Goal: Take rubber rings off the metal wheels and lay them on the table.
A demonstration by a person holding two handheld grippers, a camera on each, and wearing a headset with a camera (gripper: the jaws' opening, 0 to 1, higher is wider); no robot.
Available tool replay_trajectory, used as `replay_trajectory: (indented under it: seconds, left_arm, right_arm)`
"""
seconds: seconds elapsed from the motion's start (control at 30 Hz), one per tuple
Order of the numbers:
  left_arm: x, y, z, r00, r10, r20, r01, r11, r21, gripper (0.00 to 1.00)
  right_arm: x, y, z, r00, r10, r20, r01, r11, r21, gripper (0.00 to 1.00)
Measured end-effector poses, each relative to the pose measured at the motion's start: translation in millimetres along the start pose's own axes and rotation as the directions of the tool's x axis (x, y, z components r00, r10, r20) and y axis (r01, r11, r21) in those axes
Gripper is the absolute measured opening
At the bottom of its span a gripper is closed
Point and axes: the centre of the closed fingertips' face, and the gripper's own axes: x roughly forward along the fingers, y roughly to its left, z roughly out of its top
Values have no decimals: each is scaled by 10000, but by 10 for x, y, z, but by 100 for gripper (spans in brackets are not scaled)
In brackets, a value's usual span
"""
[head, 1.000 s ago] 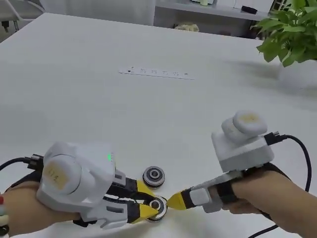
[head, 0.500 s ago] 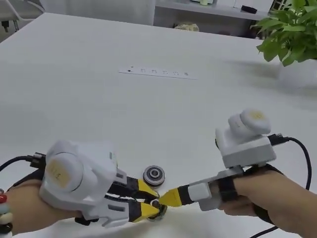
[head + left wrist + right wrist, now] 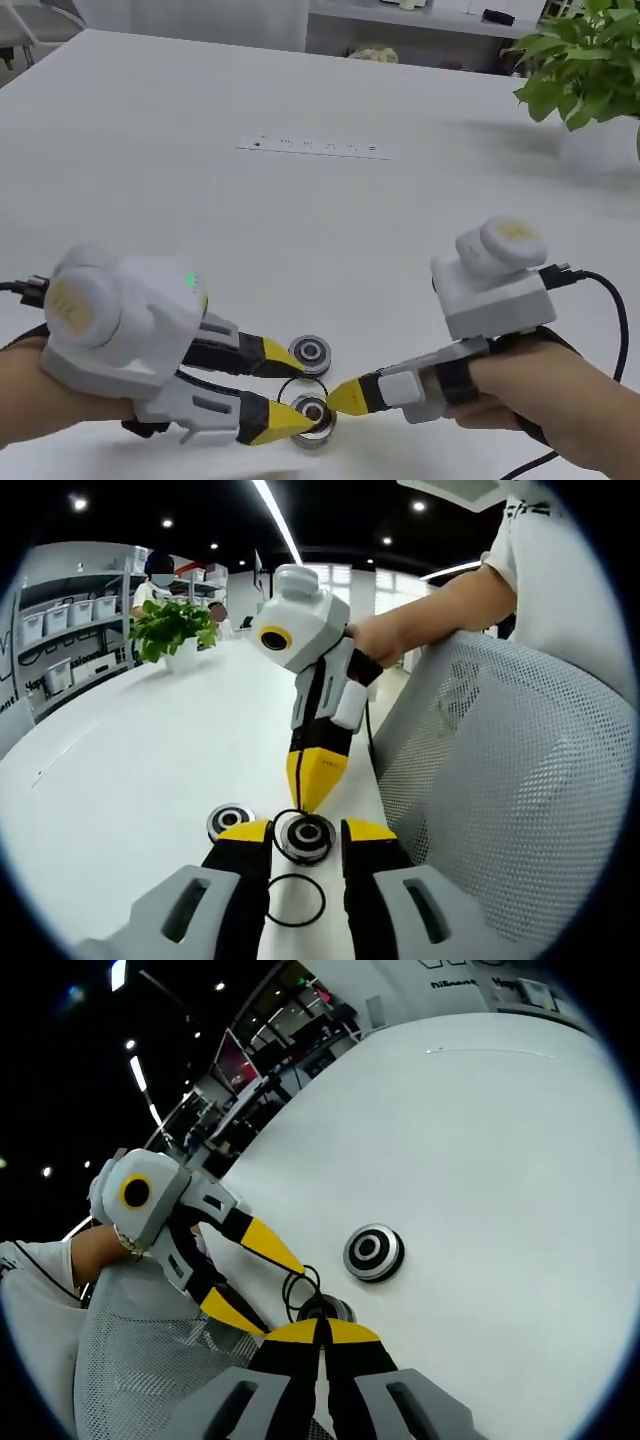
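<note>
Roughly midway: one loose ring (image 3: 295,900) already lies on the desk (image 3: 300,230), and the upper wheel (image 3: 310,353) looks untouched. The lower wheel (image 3: 312,412), bottom centre of the head view, sits between the spread left gripper (image 3: 298,392) fingers. The right gripper (image 3: 345,398) fingers are clenched, apparently pinching its rubber ring (image 3: 285,385), half peeled.

No legible text, label, brand or number anywhere.

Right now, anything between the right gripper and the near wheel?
Nothing visible. The right gripper has its tip at the wheel, which lies between the open fingers of the left gripper. The other wheel lies aside.
</note>
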Motion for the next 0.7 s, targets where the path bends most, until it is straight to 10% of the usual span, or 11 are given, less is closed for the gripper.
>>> replay_trajectory:
  seconds: [0.43, 0.7]
  left_arm:
    - [-188, -33, -240, 9959, -107, -896, 132, 9995, 282, 44]
    - [-224, -9, -292, 9943, -48, -1062, 67, 9998, 176, 45]
  right_arm:
    - [136, 220, 63, 9997, 225, 7, -223, 9938, -1090, 0]
    - [270, 344, 89, 9998, 99, 182, -36, 9482, -3177, 0]
